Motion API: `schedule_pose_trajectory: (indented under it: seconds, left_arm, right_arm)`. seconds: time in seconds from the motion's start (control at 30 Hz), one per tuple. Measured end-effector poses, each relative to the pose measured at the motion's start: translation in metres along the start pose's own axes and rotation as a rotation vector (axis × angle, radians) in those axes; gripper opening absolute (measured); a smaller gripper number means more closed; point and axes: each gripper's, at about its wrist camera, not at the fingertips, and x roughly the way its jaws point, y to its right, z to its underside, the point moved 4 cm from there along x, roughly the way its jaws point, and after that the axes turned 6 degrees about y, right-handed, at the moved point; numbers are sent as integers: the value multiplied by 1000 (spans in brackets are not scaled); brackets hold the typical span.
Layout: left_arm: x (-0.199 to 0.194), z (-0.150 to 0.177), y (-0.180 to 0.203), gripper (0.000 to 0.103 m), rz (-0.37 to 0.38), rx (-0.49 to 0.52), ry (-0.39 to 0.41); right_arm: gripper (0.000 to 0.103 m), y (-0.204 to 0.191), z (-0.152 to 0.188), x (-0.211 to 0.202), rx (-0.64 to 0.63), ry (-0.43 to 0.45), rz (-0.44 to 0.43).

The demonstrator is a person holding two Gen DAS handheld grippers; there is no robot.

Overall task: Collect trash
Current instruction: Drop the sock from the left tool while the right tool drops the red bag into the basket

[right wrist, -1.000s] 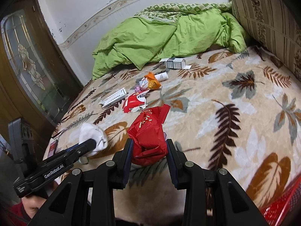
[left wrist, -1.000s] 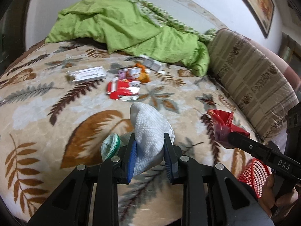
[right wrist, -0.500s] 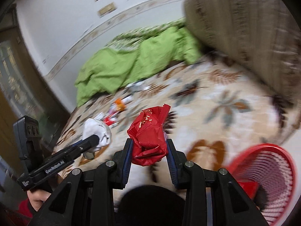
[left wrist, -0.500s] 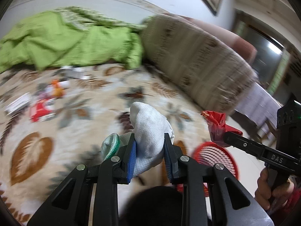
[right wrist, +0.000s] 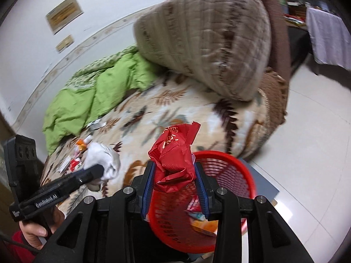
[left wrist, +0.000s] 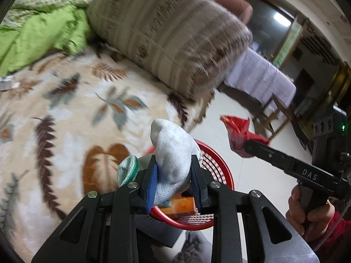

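My left gripper [left wrist: 173, 184] is shut on a white sock [left wrist: 173, 153] with a green cuff, held above the near rim of the red mesh basket [left wrist: 217, 171]. My right gripper [right wrist: 174, 184] is shut on a crumpled red wrapper [right wrist: 173, 155], held over the same basket [right wrist: 230, 164], which stands on the floor beside the bed. The basket holds an orange packet [left wrist: 179, 205] and other wrappers. The right gripper with its wrapper [left wrist: 239, 135] shows in the left wrist view; the left gripper with the sock [right wrist: 103, 160] shows in the right wrist view.
The bed has a leaf-print blanket [left wrist: 65, 120], a big striped pillow [left wrist: 166, 28] and a green quilt [right wrist: 94, 94]. More wrappers [right wrist: 76, 153] lie on the blanket. A pale tiled floor [right wrist: 311, 120] and a table with a white cloth [left wrist: 261, 76] lie to the right.
Both grippers have swung right, away from the middle of the bed, to the red basket by the bed's edge. Each still holds its item.
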Motion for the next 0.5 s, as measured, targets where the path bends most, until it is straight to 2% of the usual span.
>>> schedule_pose_trajectory:
  seconds: [0.03, 0.1, 0.23, 0.5]
  left_arm:
    - [8, 2, 2, 42, 7, -1, -20]
    - [14, 5, 2, 56, -1, -4, -36]
    - [9, 3, -3, 57, 12, -19, -27]
    - [-23, -2, -29, 63, -39, -81, 36]
  right_arm:
    - [39, 5, 1, 1, 8, -5, 6]
    - [45, 13, 3, 4, 24, -14, 26]
    - [47, 17, 1, 8, 35, -15, 29]
    - [50, -1, -3, 19, 24, -17, -17]
